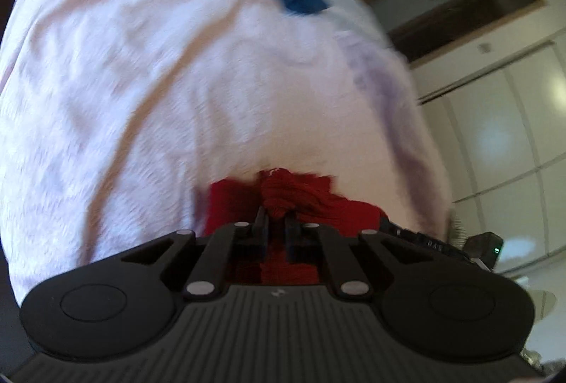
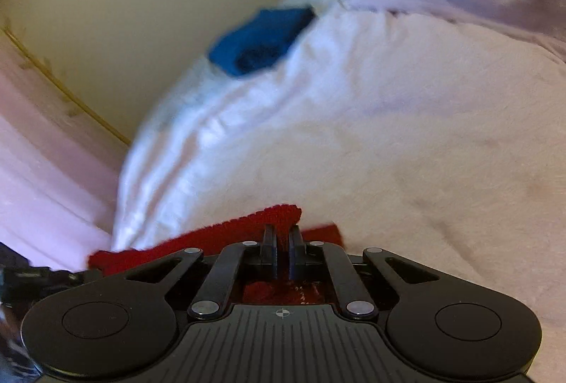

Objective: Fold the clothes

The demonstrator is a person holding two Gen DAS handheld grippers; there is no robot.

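Risk first: both grips on the red knit cloth (image 1: 283,195) look shallow, so a slip is the likely failure. Left gripper (image 1: 276,220) is clenched on a bunched wad of the red cloth, with the fabric gathered into a lump between the fingertips rather than a flat edge. Right gripper (image 2: 282,234) is clamped on a flat hemmed edge of the same cloth (image 2: 219,238), and only a thin strip of it shows past the fingertips. Cloth is held up just above the near part of the bed (image 2: 406,135), which has a pale pink-white cover; I can't tell whether any of it touches the cover. If the two hands pull apart to flatten it, my guess is the right side pops out first since it bites so little material. Bunched left grip could also mean two layers are caught together, so the fold would come out twisted or uneven. Both views are motion-blurred, so exact edge alignment can't be checked here. Blue folded item (image 2: 260,41) sits at the far edge of the bed, well apart from the red cloth, so low snag risk unless the fold gets swung that way. Rumpled cover underneath could drag loose cloth when it's laid down and spoil the crease.
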